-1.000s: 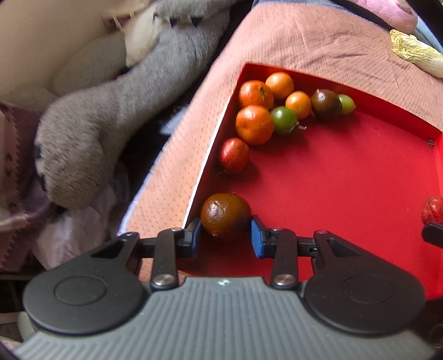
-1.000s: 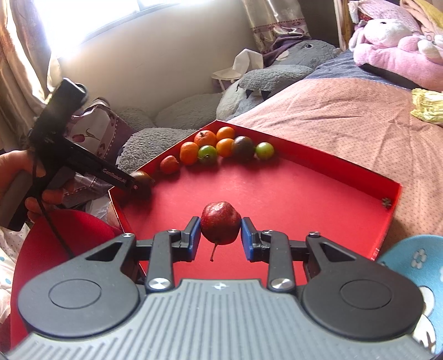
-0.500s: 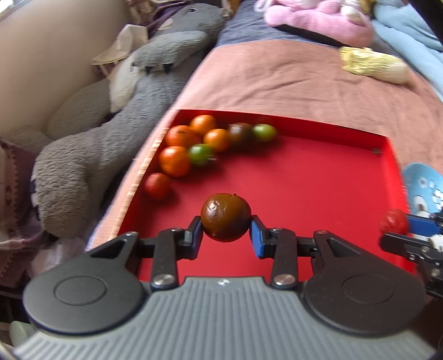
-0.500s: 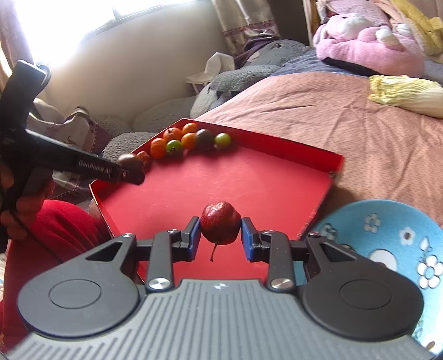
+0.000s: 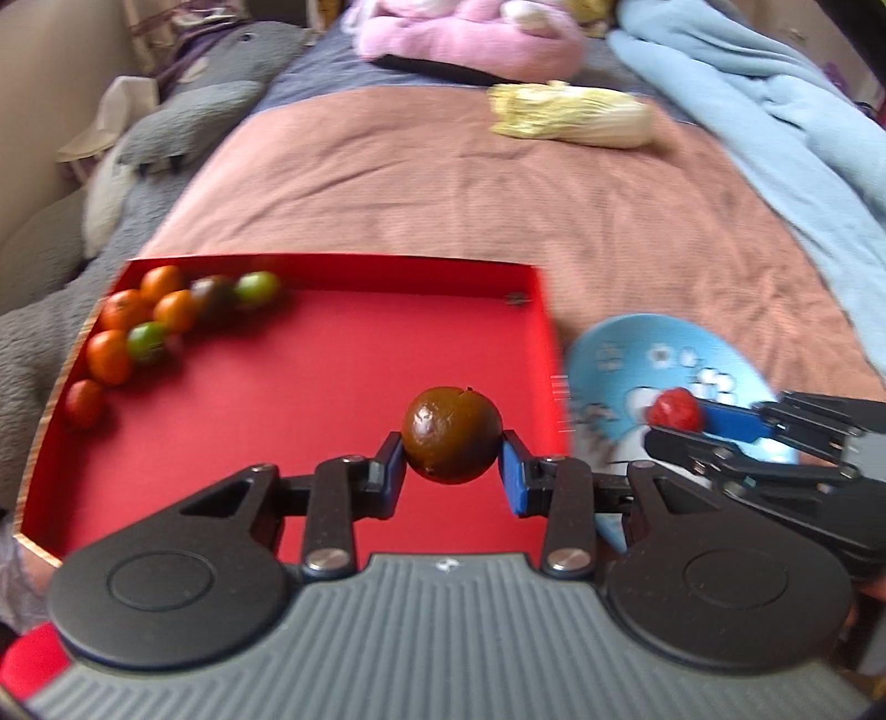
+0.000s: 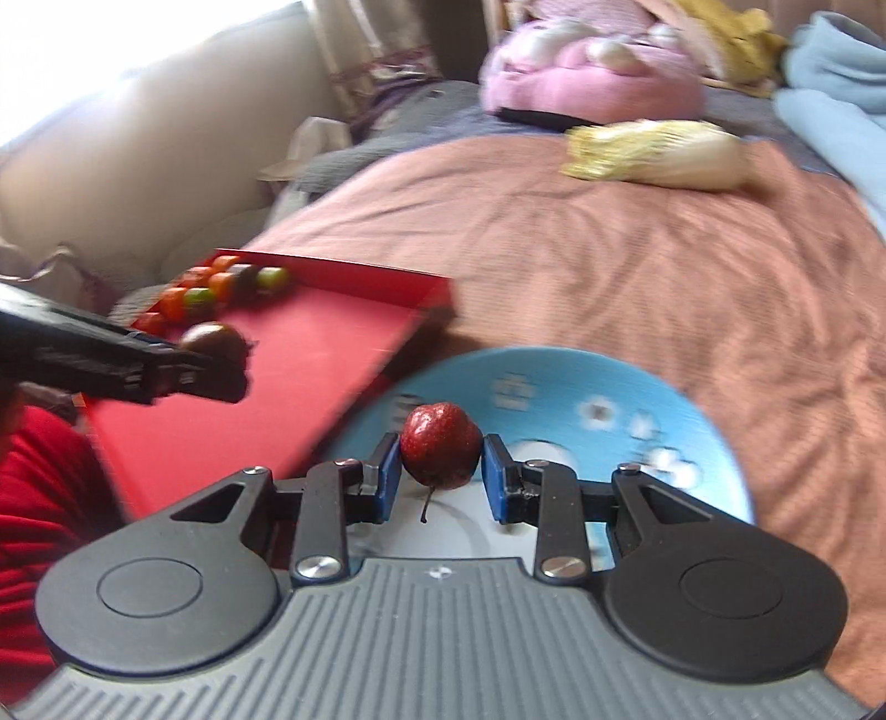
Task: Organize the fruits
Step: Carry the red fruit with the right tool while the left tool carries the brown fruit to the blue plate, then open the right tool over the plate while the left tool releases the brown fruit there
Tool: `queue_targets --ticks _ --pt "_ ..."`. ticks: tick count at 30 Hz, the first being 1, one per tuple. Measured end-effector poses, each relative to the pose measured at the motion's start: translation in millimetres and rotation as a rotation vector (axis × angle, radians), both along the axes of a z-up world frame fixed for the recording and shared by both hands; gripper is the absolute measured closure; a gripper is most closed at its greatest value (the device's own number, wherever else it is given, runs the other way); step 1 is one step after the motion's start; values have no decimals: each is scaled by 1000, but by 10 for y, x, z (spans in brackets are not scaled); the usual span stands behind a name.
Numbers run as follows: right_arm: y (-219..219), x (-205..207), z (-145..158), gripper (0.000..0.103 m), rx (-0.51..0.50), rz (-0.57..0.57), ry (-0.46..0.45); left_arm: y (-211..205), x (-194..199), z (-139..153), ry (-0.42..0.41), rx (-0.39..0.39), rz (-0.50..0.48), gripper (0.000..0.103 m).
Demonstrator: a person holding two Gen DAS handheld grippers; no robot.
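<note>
At the far left, a row of small fruits [image 5: 144, 327], orange, green, red and one dark, sits bunched in the far left corner of the red tray [image 5: 310, 376] on the pinkish-brown bedspread [image 5: 498, 194]. A grey plush toy [image 5: 183, 122] lies beside the tray's left edge.

Your left gripper [image 5: 451, 471] has its blue pads closed against both sides of a round brown fruit [image 5: 451, 435], holding it above the tray floor near the tray's right edge.

Just right of the tray lies a blue plate [image 6: 581, 399] with white flower prints, its edge close against the tray's wall. Your right gripper [image 6: 440, 473] is clamped on a small red fruit [image 6: 440, 443] whose stem hangs down, and it holds that fruit over the plate. From the left camera you see the same red fruit above the plate's middle; whether it touches the plate cannot be told.

Further back on the bedspread lies a pale yellow cabbage [image 5: 570, 113], with a pink plush toy [image 5: 470, 39] behind it and a light blue blanket [image 5: 775, 111] along the right side.
</note>
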State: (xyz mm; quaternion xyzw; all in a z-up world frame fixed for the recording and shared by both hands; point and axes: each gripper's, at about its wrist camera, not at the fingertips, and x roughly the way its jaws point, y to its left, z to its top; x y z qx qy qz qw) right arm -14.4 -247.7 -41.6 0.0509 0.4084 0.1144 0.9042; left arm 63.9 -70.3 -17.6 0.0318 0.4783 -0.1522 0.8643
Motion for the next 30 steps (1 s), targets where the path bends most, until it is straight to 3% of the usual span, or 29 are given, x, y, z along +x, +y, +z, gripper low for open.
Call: queue_targets --ticks 8,12,17,20,23,30 --pt "-430 142 -240 66 -76 -92 41 -542 -103 -189 40 -21 -94 64" --pt "-494 188 -272 66 -89 -106 44 -689 -181 -282 -4 63 -106 64" --pt "-503 228 -282 66 -78 -112 39 -617 -194 -210 -23 13 -59 64" --pt "-510 234 -263 66 -71 -117 26 -673 -252 -101 -73 -11 -89 64" --pt "-520 244 -227 66 -71 -118 17 -792 -269 -146 -22 -53 -142 64" --pt "-457 251 -255 66 -80 -87 32 -983 -366 -506 50 16 -175 64"
